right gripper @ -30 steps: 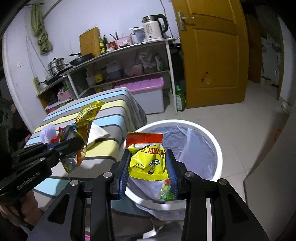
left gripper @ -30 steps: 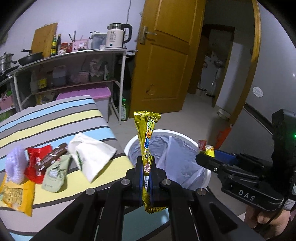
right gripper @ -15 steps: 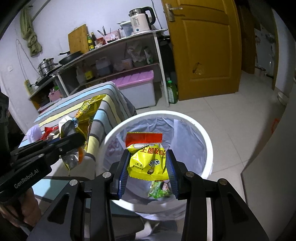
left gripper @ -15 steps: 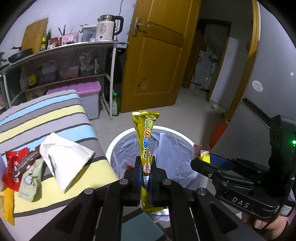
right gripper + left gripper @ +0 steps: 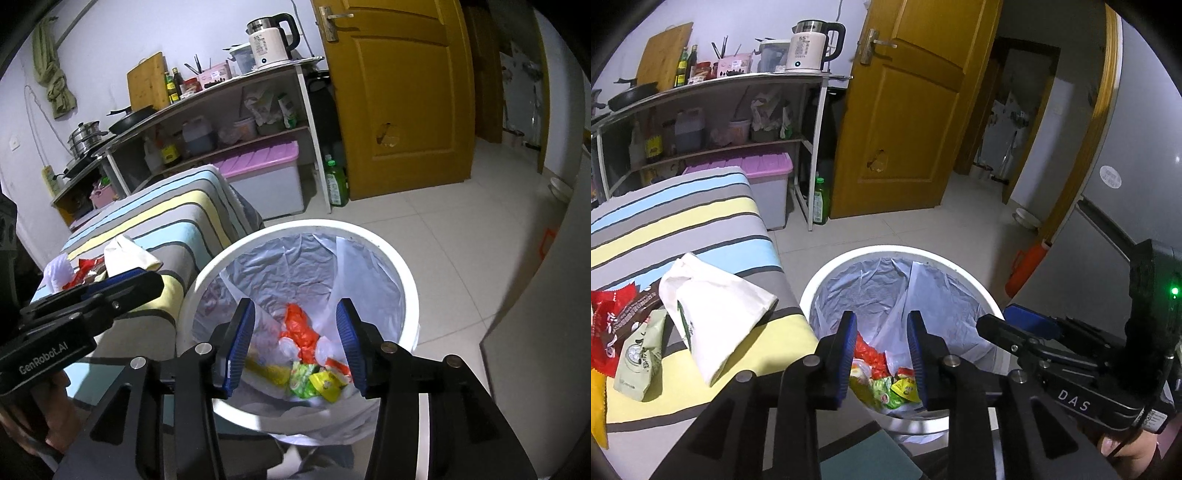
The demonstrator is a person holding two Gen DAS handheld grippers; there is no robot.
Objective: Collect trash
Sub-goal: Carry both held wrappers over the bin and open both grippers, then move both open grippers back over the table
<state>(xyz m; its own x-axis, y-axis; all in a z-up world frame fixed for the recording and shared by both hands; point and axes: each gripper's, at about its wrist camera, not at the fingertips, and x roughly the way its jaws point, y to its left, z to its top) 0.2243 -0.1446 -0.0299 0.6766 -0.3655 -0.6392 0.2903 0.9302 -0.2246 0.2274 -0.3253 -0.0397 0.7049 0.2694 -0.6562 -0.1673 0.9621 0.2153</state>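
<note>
A white bin (image 5: pixel 964 275) lined with a grey bag stands on the floor beside the striped table; it also shows in the right wrist view (image 5: pixel 406 273). Several wrappers (image 5: pixel 306 354) lie at its bottom. My left gripper (image 5: pixel 881 341) is open and empty above the bin's near rim. My right gripper (image 5: pixel 295 334) is open and empty over the bin's inside. On the table lie a white packet (image 5: pixel 713 314), a pale green packet (image 5: pixel 637 363), a red wrapper (image 5: pixel 605 328) and a yellow packet (image 5: pixel 596 410).
The striped table (image 5: pixel 687 218) is left of the bin. A shelf unit (image 5: pixel 713 122) with a kettle, pans and a pink-lidded box stands behind it. A wooden door (image 5: pixel 905 110) is at the back. A green bottle (image 5: pixel 820 201) stands on the tiled floor.
Both grippers have opened. The gold wrapper has left my left gripper and the yellow packet has left my right gripper; a yellow packet now lies among the wrappers in the bin.
</note>
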